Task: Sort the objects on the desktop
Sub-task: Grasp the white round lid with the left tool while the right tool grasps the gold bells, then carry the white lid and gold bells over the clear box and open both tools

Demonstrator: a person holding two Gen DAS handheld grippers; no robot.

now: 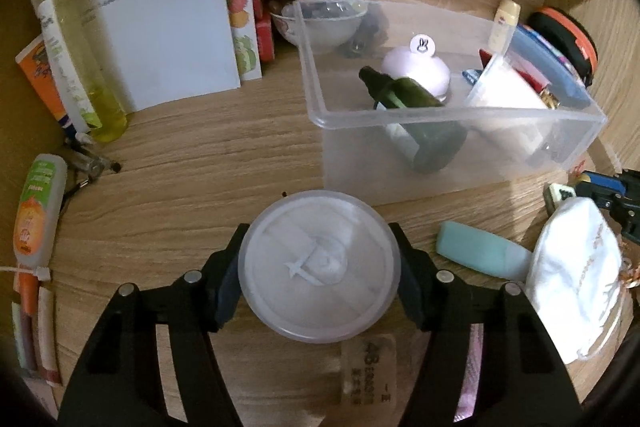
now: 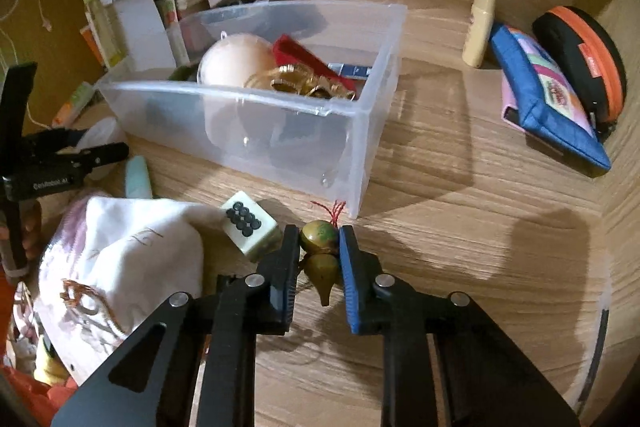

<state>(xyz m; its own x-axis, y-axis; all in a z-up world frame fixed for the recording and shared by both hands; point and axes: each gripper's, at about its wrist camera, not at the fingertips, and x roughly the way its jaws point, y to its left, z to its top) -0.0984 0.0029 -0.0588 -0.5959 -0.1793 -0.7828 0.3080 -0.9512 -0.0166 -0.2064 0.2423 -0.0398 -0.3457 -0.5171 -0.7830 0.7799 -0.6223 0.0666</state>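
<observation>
Two grasps are seen at once. The left gripper [image 1: 320, 267] is roughly half open w/ a round frosted-plastic lidded container [image 1: 319, 265] set between its pads; the pads look pressed to the container's sides, so it is judged held, just above or on the wooden desk [image 1: 200, 163]. The right gripper [image 2: 319, 267] is nearly closed on a small olive-green gourd-shaped charm w/ red string [image 2: 320, 249], clamped across its narrow waist; its long axis runs along the fingers, stem toward the camera. The clear plastic bin [image 2: 362, 131], already part-filled, lies straight ahead of both grippers. The charm sits just beside the bin's near corner, so the right hand is judged nearer; a short lift over the wall is prob. all that's needed. A white mahjong tile [image 2: 250, 225] sits just left of the right jaws.
</observation>
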